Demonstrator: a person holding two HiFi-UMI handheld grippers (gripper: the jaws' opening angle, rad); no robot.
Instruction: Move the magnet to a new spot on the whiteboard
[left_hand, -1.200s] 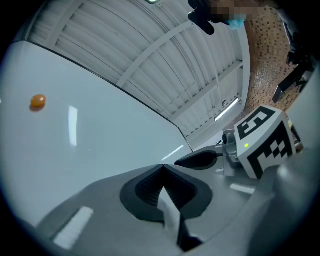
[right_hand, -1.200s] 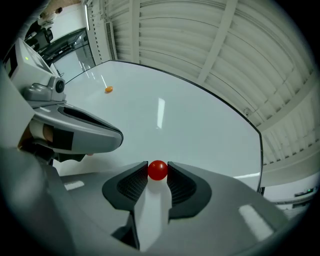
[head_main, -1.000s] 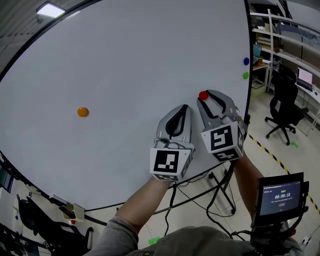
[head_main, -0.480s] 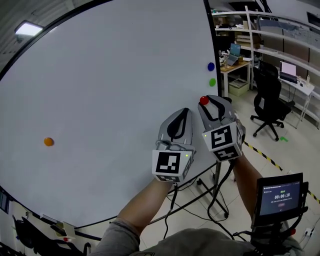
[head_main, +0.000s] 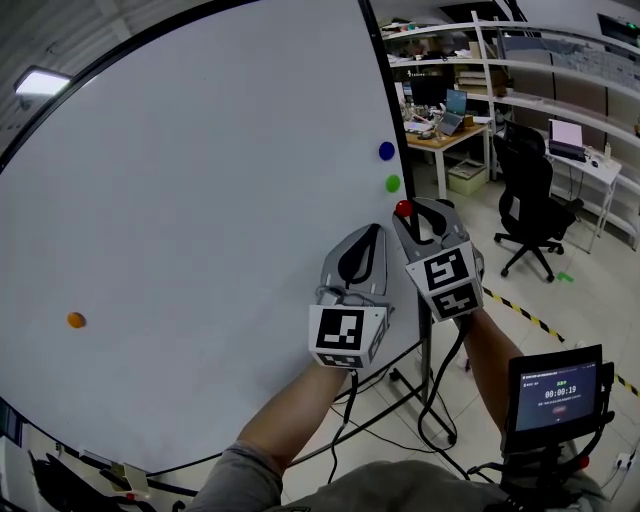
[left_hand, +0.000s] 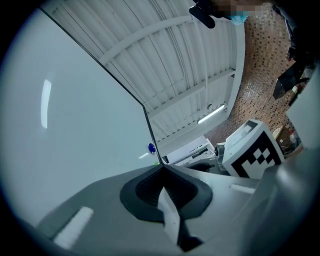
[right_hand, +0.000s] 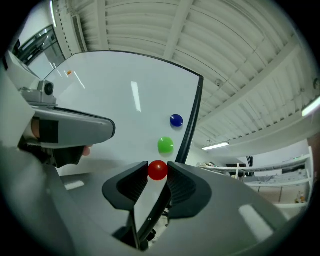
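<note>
the only storage in sight is the shelving (head_main: 520, 90) at the upper right of the head view. it carries boxes and small items too far off to name.

the red magnet (right_hand: 158, 170) sits clamped between the pads of the right gripper (head_main: 407, 212), at the very tips of the jaws. in the head view it lies just right of centre, against the right border of the whiteboard (head_main: 200, 200). whether it touches the board's surface cannot be told. the green magnet (head_main: 392, 183) is just above it and the blue magnet (head_main: 386, 151) higher on the same border. the orange magnet (head_main: 76, 320) is well apart at the far left.

the left gripper (head_main: 370, 234) has its jaws closed together with nothing between them. it is just left of the right gripper, side by side with it, both pointing up the frame toward the board. the marker cubes face the camera. the right one is rolled a little. two bare forearms rise from the bottom centre. a small screen (head_main: 558, 395) stands at lower right.
</note>
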